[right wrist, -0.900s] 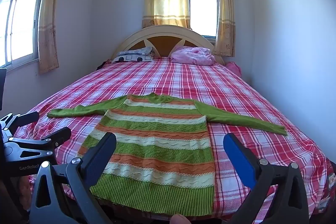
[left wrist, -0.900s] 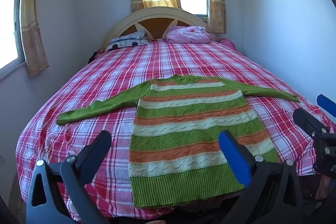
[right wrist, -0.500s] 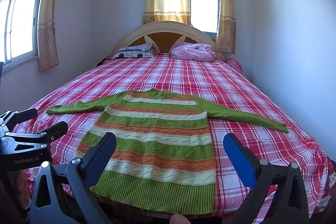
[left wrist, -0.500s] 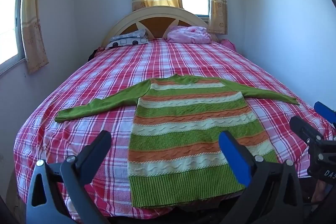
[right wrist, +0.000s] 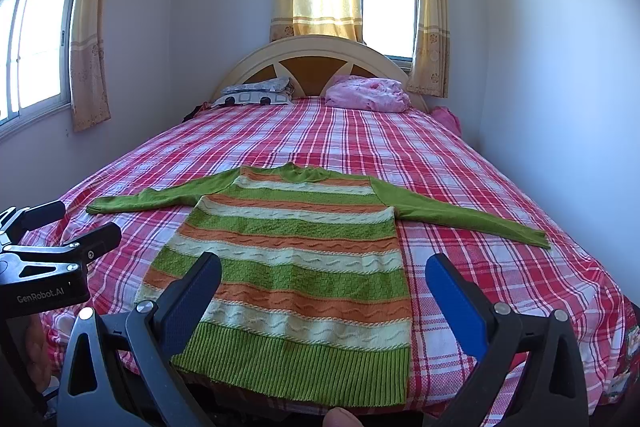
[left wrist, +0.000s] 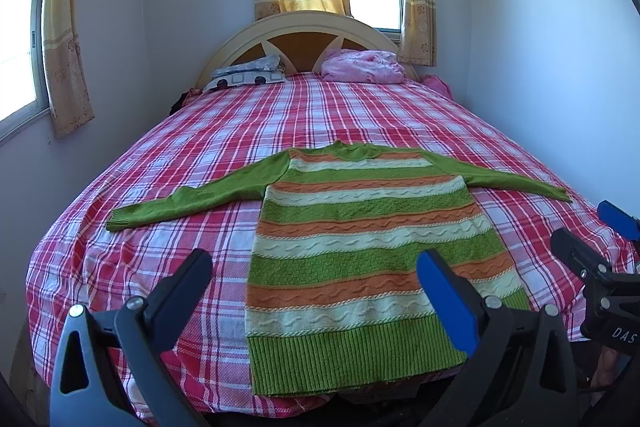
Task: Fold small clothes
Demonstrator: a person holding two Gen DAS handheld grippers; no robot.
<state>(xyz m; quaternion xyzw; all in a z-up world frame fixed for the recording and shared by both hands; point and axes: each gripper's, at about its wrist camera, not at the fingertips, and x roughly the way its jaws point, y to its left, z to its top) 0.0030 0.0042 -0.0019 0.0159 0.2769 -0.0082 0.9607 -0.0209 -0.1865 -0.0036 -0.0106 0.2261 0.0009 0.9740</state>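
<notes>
A small knitted sweater (left wrist: 360, 247) (right wrist: 296, 259) with green, orange and cream stripes lies flat on the bed, hem toward me, both green sleeves (left wrist: 192, 203) (right wrist: 468, 219) spread sideways. My left gripper (left wrist: 312, 287) hangs open above the near edge of the bed, over the sweater's left lower part, holding nothing. My right gripper (right wrist: 320, 291) is open too, above the hem, with nothing between its fingers. Each gripper shows at the edge of the other's view: the right gripper (left wrist: 600, 247) and the left gripper (right wrist: 60, 231).
The bed (left wrist: 320, 115) has a red and white plaid sheet and a curved headboard (right wrist: 316, 55). A patterned pillow (right wrist: 256, 95) and a pink bundle (right wrist: 368, 93) lie at the head. Walls stand close on both sides, with curtained windows (right wrist: 384, 11).
Both grippers have tilted slightly upward and drawn back a little, so the sweater sits a bit lower in each view. The sweater itself has not moved.
</notes>
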